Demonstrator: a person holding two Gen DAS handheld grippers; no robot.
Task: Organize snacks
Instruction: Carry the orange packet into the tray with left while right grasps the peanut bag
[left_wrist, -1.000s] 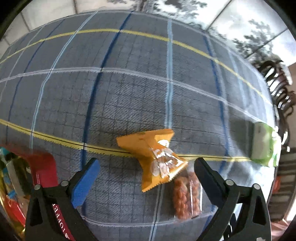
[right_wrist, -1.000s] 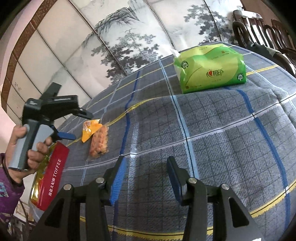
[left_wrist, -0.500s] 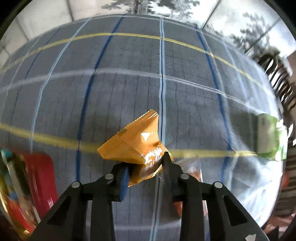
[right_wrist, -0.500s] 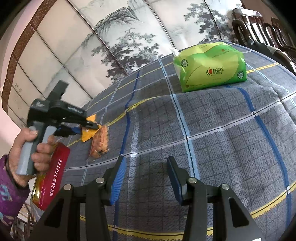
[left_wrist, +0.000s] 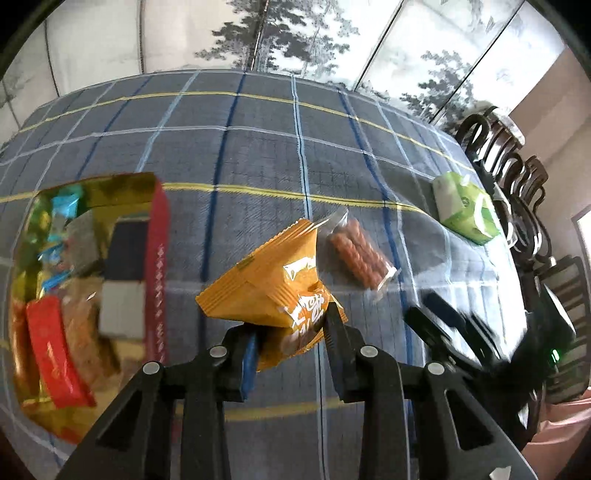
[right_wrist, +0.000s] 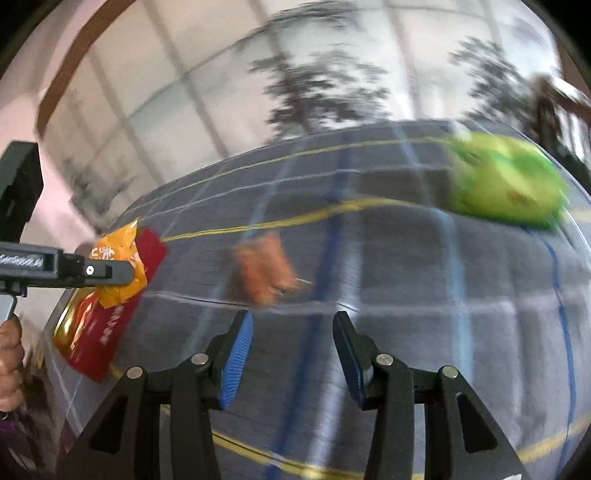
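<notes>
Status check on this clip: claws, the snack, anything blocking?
Left claw shut on orange snack packet, lifted off the tablecloth. Right claw open, empty. Red toffee tin open to the left; path looks unobstructed. Clear pack of brown snacks still on cloth.

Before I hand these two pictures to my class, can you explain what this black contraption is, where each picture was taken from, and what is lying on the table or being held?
There is no robot here. A person holds a hand tool in each hand; each has two fingers that pinch, and a wide-angle camera looking along them. So one picture comes from the left tool, the other from the right.

In the left picture, the left gripper is shut on an orange snack packet, lifted above the plaid tablecloth. Beside it stands an open red and gold toffee tin filled with sweets. A clear packet of brown snack sticks and a green tissue pack lie on the cloth.

The right picture is blurred by motion. The right gripper is open and empty, pointing toward the brown sticks.
</notes>
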